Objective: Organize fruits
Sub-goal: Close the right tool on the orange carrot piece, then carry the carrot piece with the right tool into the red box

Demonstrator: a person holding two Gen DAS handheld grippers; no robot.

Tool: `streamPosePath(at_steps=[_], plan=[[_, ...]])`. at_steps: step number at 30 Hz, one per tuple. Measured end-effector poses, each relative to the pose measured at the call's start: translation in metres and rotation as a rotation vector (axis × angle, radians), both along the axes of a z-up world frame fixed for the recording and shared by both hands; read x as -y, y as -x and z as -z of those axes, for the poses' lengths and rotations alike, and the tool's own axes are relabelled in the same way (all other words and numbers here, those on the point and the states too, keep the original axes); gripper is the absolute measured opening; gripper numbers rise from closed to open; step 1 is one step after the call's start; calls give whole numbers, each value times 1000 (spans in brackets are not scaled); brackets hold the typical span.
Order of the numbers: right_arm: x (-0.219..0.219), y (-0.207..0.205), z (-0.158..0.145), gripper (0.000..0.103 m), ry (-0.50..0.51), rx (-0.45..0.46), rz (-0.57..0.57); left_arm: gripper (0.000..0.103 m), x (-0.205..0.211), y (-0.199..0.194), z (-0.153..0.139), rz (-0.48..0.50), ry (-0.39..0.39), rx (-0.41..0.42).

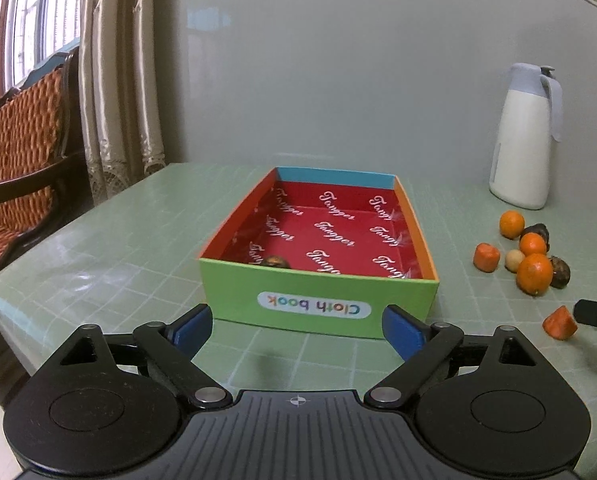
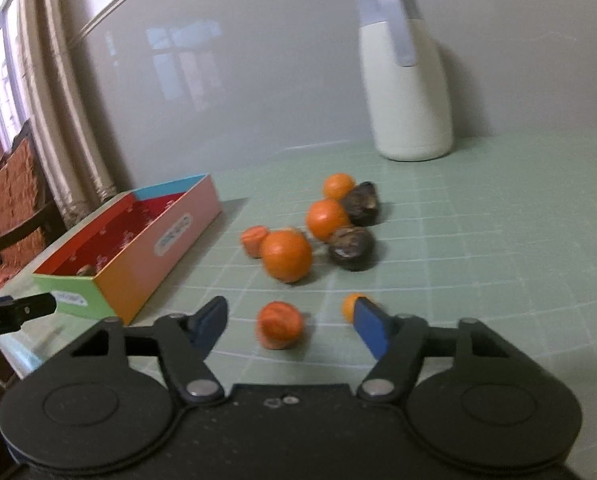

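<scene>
Straight ahead of the left gripper (image 1: 297, 332): cardboard box (image 1: 318, 292), green near wall with an upside-down "Cloth book" label, red printed lining. Left jaws spread wide, nothing between them, blue pads (image 1: 402, 334) just short of the box's near wall. One dark brown fruit (image 1: 275, 261) lies inside, in the near-left corner as this gripper sees it. Off to its right on the green grid-pattern table (image 1: 98, 264): loose cluster of fruits, white thermos jug (image 1: 524, 136) behind them by the wall.

Right gripper (image 2: 288, 322): released, jaws partly apart, orange-red chunk (image 2: 279, 325) sits on the table between the fingers, pads not touching it. Small orange piece (image 2: 349, 307) just beyond its right fingertip. Further ahead: three oranges, largest (image 2: 286, 255) nearest, two dark brown fruits (image 2: 351, 247) beside them, another orange-red chunk (image 2: 253, 240) to the left. Frame is motion-blurred. Box is ahead-left of this gripper
</scene>
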State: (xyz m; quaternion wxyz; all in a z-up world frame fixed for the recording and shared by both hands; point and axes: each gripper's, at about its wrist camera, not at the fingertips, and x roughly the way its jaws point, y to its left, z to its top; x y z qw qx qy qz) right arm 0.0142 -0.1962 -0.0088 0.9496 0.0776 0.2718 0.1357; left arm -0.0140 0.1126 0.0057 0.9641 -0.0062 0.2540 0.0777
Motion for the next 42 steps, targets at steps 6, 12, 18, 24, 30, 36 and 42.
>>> streamPosePath(at_steps=[6, 12, 18, 24, 30, 36, 42], plan=[[-13, -9, 6, 45, 11, -29, -19, 92, -11, 3, 0, -24, -7, 13], [-15, -14, 10, 41, 30, -32, -1, 92, -28, 2, 0, -58, 22, 15], [-19, -20, 15, 37, 40, -53, 2, 92, -33, 0, 4, -70, 36, 8], [-20, -18, 15, 31, 39, -46, -8, 92, -36, -1, 6, -74, 43, 3], [-20, -16, 11, 31, 20, -35, -25, 92, -42, -1, 7, -89, 52, 5], [-26, -17, 7, 31, 5, -37, -50, 92, -56, 4, 9, -125, 71, 4], [-48, -18, -4, 31, 14, -11, -105, 92, -69, 7, 12, -156, 75, -1]])
